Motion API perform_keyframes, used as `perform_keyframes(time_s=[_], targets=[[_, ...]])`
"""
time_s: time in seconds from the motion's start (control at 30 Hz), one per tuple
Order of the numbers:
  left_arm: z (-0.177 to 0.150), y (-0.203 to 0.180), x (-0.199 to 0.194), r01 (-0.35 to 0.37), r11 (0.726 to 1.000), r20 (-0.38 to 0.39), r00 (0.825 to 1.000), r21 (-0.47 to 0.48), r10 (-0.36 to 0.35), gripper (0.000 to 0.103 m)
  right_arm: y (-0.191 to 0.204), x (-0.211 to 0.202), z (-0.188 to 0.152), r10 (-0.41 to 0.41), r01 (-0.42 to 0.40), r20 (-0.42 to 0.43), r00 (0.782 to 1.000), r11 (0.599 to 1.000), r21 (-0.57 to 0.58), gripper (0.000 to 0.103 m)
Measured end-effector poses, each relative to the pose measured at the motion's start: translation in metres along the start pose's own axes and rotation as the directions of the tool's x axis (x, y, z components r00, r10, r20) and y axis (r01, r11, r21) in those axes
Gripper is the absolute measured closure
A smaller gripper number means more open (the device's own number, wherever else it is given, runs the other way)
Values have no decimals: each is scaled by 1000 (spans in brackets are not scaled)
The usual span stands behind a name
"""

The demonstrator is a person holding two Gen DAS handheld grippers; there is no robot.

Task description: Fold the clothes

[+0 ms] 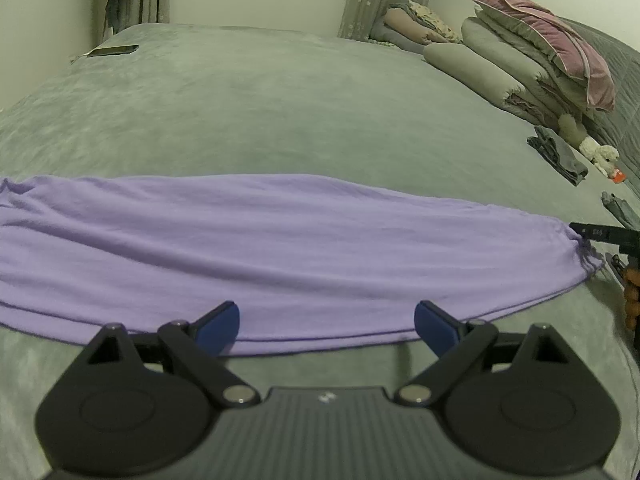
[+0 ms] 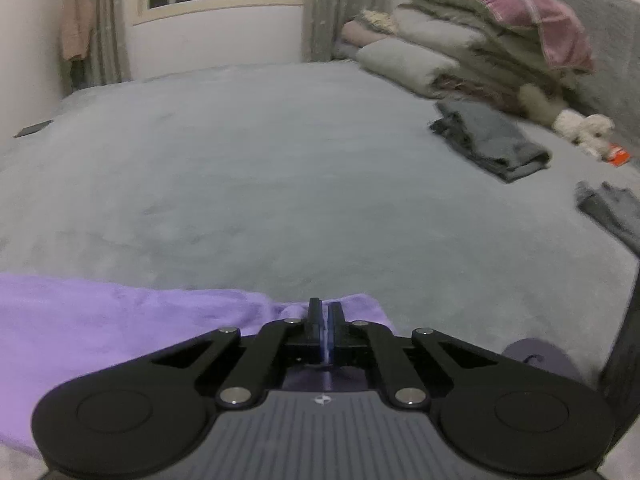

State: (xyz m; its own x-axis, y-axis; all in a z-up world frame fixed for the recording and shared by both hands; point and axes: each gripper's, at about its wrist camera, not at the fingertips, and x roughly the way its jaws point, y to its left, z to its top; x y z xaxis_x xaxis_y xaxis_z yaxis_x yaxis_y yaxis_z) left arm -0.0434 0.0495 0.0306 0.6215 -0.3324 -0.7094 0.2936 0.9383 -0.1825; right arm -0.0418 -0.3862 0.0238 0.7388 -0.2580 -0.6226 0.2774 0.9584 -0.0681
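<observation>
Left claw (image 1: pixel 327 326) gapes wide at frame bottom over purple garment (image 1: pixel 280 248) on bed (image 1: pixel 260 112); right claw (image 2: pixel 325 316) pinches garment's end, mid-right.

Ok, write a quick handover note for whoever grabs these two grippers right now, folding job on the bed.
Left gripper: open, holding nothing, poised over the near edge of the purple garment.
Right gripper: shut on the garment's right end, cloth bunched between its jaws.
Garment: lying as a long band across the bed, apparently folded lengthwise already.
Folded grey clothes sit to the right, near the pillows.
Left to do: probably grasp with the left gripper, fold the band across, then set it with the grey clothes.
</observation>
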Motion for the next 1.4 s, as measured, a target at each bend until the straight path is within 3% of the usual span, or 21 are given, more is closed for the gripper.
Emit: perform_keyframes(time_s=[0.17, 0.37, 0.5, 0.63, 0.77, 0.97, 1.1, 1.17, 1.33, 1.4], targets=[[0, 0, 0, -2, 1000, 3, 1000, -4, 2, 8, -12, -13, 6, -50, 42, 97, 994, 996, 77, 100], [0, 0, 0, -3, 1000, 4, 1000, -3, 3, 8, -9, 7, -1, -70, 68, 31, 997, 995, 69, 99], [0, 0, 0, -6, 1000, 2, 1000, -2, 6, 8, -6, -7, 2, -99, 98, 47, 994, 995, 28, 81], [0, 1, 0, -10, 1000, 3, 1000, 0, 10, 8, -2, -25, 3, -16, 14, 81, 997, 1000, 19, 81], [0, 0, 1, -17, 1000, 1, 1000, 0, 17, 8, -5, -16, -4, 91, -89, -32, 995, 993, 75, 81], [1, -2, 1, -14, 1000, 3, 1000, -4, 14, 8, -19, -33, -8, 62, -64, 22, 998, 991, 117, 81], [1, -1, 0, -12, 1000, 5, 1000, -1, 12, 8, -25, -27, -19, 108, -97, -68, 992, 984, 153, 81], [1, 0, -1, -10, 1000, 7, 1000, -3, 10, 8, -27, -30, -20, 98, -85, -70, 993, 982, 166, 81], [1, 1, -2, -9, 1000, 8, 1000, -9, 9, 8, -34, -60, -24, -9, 31, -87, 996, 967, 251, 80], [1, 0, -3, -9, 1000, 10, 1000, -10, 9, 8, -41, -59, -28, -6, 39, -109, 994, 951, 308, 75]])
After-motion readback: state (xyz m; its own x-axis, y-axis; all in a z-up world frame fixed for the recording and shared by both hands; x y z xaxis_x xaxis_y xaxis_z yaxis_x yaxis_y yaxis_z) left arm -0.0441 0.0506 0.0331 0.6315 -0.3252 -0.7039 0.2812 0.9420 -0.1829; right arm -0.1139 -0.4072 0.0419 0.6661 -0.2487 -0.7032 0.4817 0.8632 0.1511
